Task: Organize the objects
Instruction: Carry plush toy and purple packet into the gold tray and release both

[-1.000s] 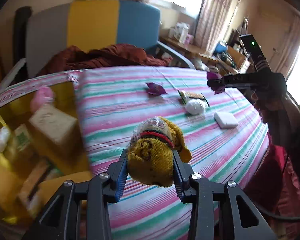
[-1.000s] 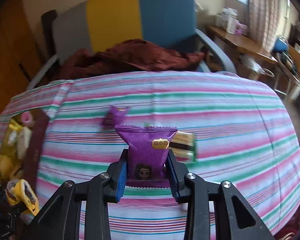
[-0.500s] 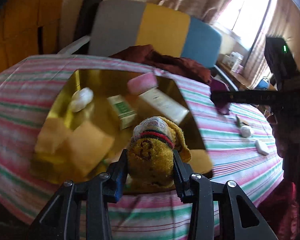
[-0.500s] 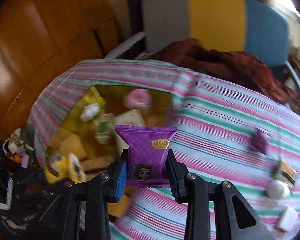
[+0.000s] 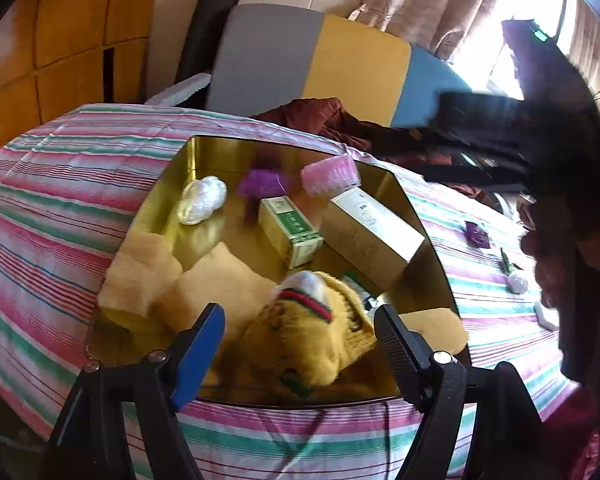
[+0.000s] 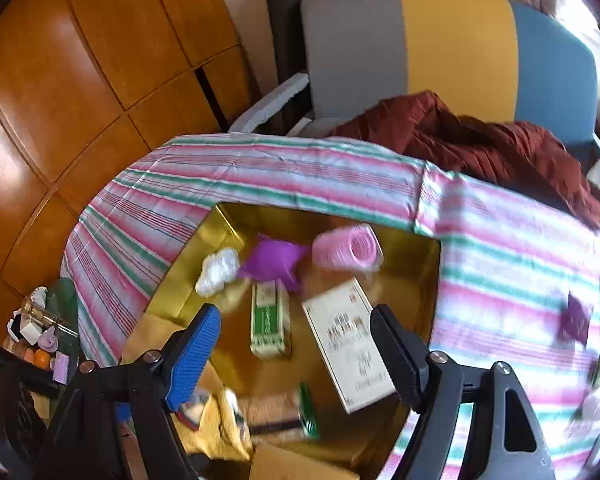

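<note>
The yellow sock toy (image 5: 304, 344) sits in the gold tray (image 5: 428, 240) between the left gripper (image 5: 300, 344)'s opening jaws, no pad touching it. The purple snack packet (image 6: 272, 260) lies blurred at the tray's far end beside a pink roller (image 6: 348, 246), and the right gripper (image 6: 296, 344) is opening too, nothing between its fingers.

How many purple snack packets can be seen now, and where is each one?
2. One purple packet is in the gold tray, between the white wad and the pink roller. The other packet lies on the striped cloth right of the tray. More may be hidden.
</note>
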Tool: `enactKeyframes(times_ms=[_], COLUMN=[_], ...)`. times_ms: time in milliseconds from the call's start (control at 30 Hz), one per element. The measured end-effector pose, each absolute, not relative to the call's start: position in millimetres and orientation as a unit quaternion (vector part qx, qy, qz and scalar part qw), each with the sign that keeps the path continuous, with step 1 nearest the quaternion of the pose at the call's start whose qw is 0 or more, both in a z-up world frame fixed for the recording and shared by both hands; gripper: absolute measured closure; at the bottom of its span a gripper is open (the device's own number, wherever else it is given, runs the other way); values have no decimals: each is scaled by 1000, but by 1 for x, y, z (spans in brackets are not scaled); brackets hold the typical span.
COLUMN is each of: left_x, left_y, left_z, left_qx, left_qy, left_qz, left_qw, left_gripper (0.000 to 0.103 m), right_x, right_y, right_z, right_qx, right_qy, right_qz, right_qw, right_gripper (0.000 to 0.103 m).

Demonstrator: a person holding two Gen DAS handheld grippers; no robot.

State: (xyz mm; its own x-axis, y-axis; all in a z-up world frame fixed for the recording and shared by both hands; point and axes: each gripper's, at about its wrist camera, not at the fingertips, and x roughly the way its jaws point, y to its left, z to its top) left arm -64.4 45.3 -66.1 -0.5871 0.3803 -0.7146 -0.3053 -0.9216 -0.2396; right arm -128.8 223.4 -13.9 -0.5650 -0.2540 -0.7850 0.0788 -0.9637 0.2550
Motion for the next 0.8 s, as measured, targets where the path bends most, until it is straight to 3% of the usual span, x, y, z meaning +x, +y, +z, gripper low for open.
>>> enactKeyframes(times_ms=[400, 633, 800], left_x=[-46, -34, -28], left_y=[46, 41, 41], left_z=[-55, -44, -43], left_qx=[-379, -361, -360], left_qy=[4, 13, 14], left_qz=[916, 925, 926], left_qw=[129, 116, 114], left_gripper=[25, 16, 16], right_x=[-71, -43, -27], right_y=[224, 219, 219], right_z=[-31, -32, -34], right_qx=[450, 432, 423], right_qy=[-89, -63, -48], right_qz=[-886, -899, -905], right_qw=[68, 42, 23], right_gripper=[20, 19, 19])
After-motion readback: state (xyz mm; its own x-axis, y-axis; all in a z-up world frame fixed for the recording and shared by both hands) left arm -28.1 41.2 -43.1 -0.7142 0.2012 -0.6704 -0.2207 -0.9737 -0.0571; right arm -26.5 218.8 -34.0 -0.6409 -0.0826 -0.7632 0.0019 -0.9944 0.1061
